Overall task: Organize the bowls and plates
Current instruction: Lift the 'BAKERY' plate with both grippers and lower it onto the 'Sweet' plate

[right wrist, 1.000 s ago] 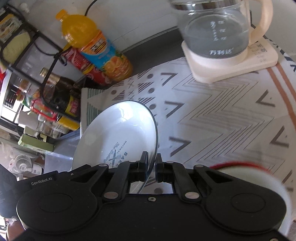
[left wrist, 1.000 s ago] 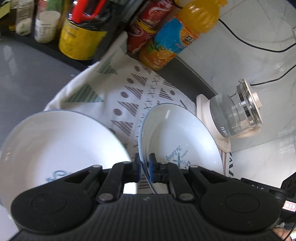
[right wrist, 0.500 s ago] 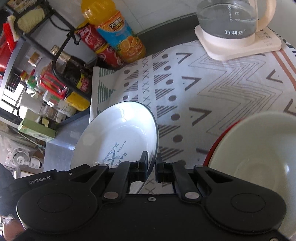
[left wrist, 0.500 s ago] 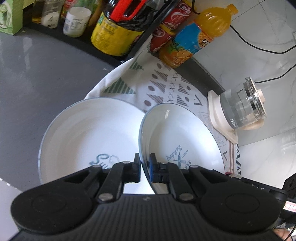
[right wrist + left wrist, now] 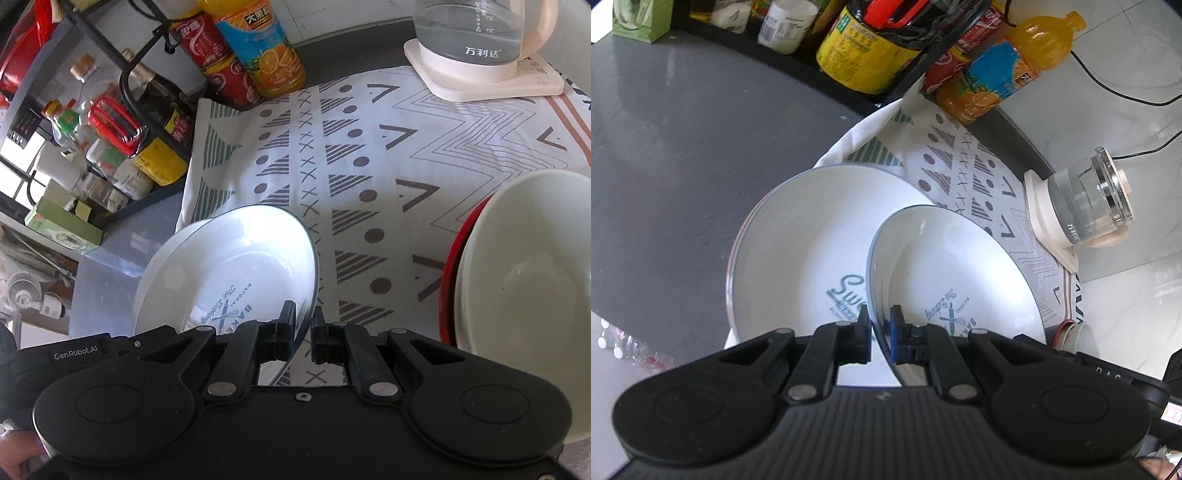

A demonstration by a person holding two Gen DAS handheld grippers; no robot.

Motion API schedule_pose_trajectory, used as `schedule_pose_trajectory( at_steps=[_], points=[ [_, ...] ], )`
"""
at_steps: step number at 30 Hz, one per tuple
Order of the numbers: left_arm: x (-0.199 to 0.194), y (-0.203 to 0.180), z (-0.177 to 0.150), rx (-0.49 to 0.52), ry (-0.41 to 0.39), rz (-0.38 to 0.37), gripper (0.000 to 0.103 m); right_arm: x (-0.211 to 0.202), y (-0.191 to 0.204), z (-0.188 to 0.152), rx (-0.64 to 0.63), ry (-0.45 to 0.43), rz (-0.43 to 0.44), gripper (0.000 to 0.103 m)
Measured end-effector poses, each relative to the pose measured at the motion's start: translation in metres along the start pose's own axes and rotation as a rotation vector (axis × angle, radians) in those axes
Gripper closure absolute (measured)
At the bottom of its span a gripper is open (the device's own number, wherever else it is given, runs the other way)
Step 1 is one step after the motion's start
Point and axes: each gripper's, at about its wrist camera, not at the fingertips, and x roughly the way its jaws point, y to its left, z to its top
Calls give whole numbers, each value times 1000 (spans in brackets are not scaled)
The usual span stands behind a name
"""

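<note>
A white plate with blue "Bake" print [image 5: 956,273] is held at opposite rims by both grippers. My left gripper [image 5: 880,325] is shut on its near rim. My right gripper [image 5: 303,325] is shut on the other rim; the plate also shows in the right wrist view [image 5: 240,266]. It hovers tilted over a larger white plate with blue lettering [image 5: 805,236], which lies at the cloth's edge and shows under it in the right wrist view [image 5: 162,258]. A cream bowl nested in a red-rimmed bowl [image 5: 524,280] stands to the right.
A patterned cloth [image 5: 369,166] covers the counter. A glass kettle on its cream base [image 5: 476,44] stands at the back. An orange juice bottle [image 5: 262,48], red cans and a rack of condiment bottles [image 5: 122,122] line the back left. Grey countertop [image 5: 672,147] lies left.
Both grippers have carried the printed plate leftward until it overlaps the larger plate. The cream bowl has come fully into the right wrist view.
</note>
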Motion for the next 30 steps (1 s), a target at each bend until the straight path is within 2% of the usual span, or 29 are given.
schedule_pose_trajectory(
  at_steps=[16,30],
  points=[
    [4,18,-7,-12,11,34,92,13,31,-11,-109,-22,-100,95],
    [8,24,-5,-19,10,88,90,29,38,-16,-141,13,-124,91]
  ],
)
